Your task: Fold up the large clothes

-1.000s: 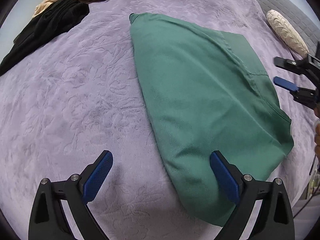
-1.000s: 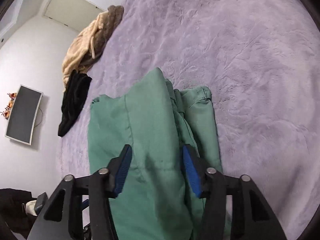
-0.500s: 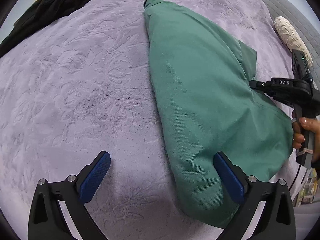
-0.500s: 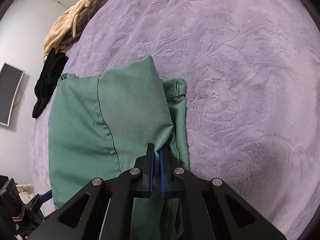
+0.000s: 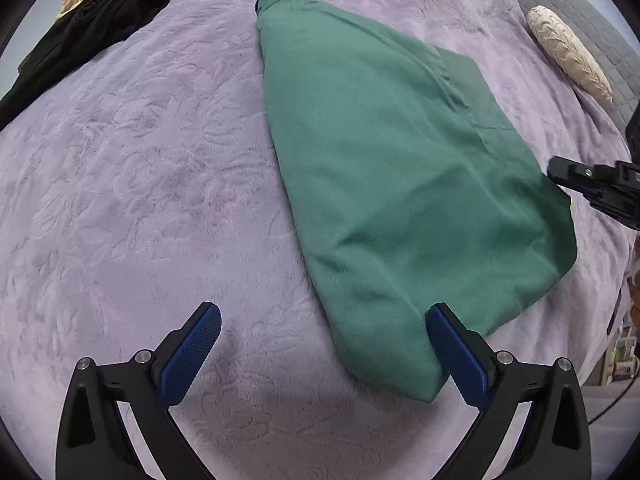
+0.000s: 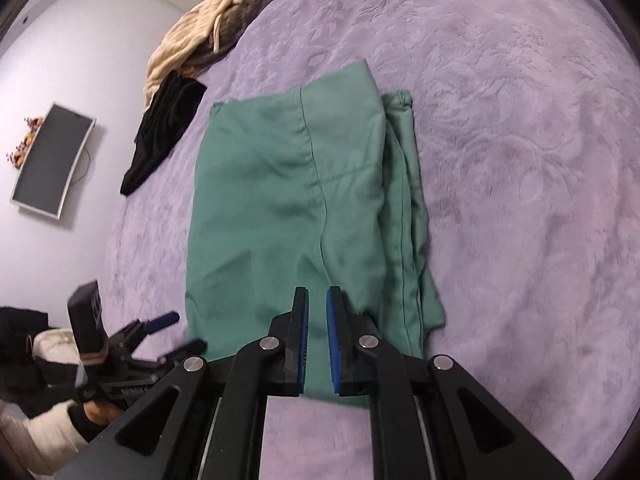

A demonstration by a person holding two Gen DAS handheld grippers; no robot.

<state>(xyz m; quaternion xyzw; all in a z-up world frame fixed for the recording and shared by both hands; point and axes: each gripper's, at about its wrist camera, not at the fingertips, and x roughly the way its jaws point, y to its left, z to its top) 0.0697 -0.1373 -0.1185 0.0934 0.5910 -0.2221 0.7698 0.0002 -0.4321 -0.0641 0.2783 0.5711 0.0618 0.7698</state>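
Between the right gripper [image 6: 317, 340] jaws, now slightly parted after just reopening, nothing is pinched; they hover over the near edge of the folded green garment [image 6: 304, 200] lying on the purple bed [image 6: 500, 160]. Beside it, the left gripper [image 5: 324, 354] jaws stand wide, empty. Black clothing [image 6: 166, 130] and a cream knit [image 6: 192, 36] lie beyond, partly cut off.

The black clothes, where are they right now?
In the right wrist view the black clothes lie on the purple blanket, left of the green garment, against the beige sweater.
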